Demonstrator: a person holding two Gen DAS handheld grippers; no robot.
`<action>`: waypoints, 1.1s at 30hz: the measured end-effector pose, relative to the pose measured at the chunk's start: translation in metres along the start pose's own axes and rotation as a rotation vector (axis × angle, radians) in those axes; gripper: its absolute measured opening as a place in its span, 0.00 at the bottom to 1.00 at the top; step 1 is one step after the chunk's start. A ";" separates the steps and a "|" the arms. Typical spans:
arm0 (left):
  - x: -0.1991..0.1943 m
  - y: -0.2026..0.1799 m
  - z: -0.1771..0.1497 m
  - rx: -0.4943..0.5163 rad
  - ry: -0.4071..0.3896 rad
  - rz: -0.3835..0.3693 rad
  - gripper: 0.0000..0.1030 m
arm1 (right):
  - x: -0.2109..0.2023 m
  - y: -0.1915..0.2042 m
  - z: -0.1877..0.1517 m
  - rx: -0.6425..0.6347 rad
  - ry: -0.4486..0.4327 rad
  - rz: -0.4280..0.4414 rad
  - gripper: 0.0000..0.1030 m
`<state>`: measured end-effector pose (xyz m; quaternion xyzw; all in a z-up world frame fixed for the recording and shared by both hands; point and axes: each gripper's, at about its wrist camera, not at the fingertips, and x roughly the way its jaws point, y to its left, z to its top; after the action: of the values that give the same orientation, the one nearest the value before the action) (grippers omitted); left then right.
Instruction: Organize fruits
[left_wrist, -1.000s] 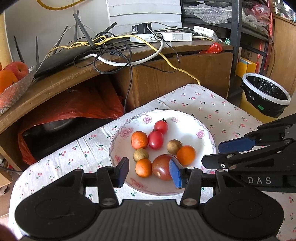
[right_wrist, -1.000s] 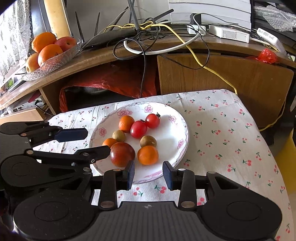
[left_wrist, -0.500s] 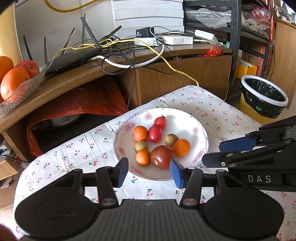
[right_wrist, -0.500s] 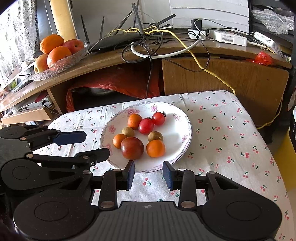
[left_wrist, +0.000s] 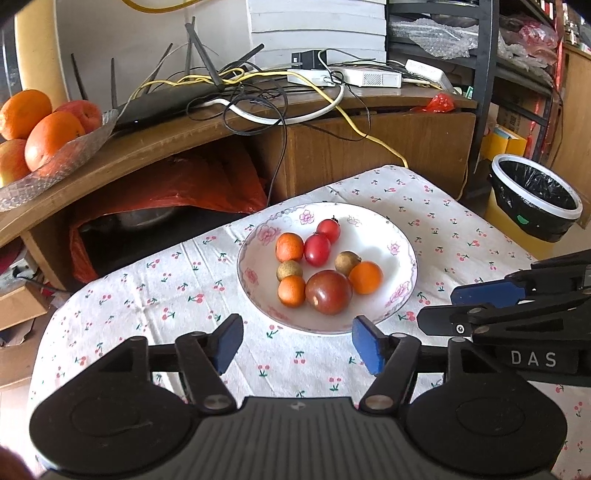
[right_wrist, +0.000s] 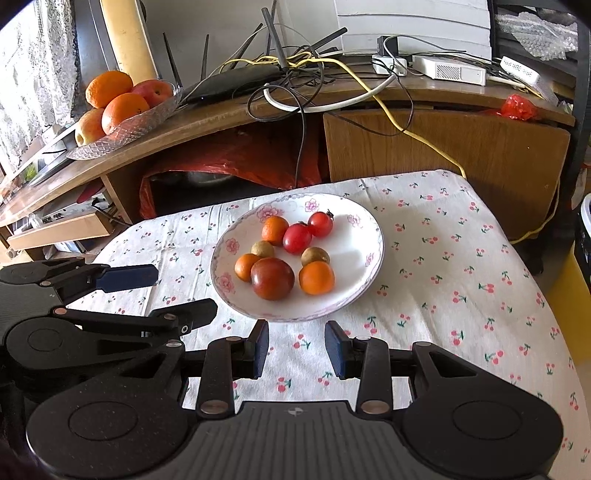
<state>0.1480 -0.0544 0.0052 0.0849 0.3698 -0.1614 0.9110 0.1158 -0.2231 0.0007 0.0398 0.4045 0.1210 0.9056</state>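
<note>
A white flowered plate sits on the cherry-print tablecloth and holds several small fruits: a large dark red tomato, small oranges, two red cherry tomatoes and brown longans. My left gripper hangs open just short of the plate's near rim, nothing between its blue pads. My right gripper is open too, narrower, also in front of the plate. Each gripper shows at the side of the other's view.
A glass dish of oranges and apples stands on the wooden shelf at the back left, beside routers and tangled cables. A black-lined bin stands right of the table. The tablecloth spreads around the plate.
Both grippers have drawn back from the plate, which now looks smaller and farther. Their jaws stay open as before and the fruits have not moved.
</note>
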 end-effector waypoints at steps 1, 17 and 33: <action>-0.003 -0.001 -0.002 -0.001 -0.003 0.002 0.72 | -0.002 0.000 -0.002 0.006 0.000 0.003 0.30; -0.034 -0.018 -0.022 -0.015 0.025 0.105 0.83 | -0.034 0.013 -0.031 0.034 -0.011 0.028 0.30; -0.053 -0.027 -0.031 0.016 -0.020 0.135 0.82 | -0.051 0.017 -0.042 0.048 -0.031 0.043 0.30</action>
<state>0.0827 -0.0585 0.0190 0.1155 0.3526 -0.1034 0.9228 0.0487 -0.2210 0.0117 0.0723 0.3924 0.1303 0.9076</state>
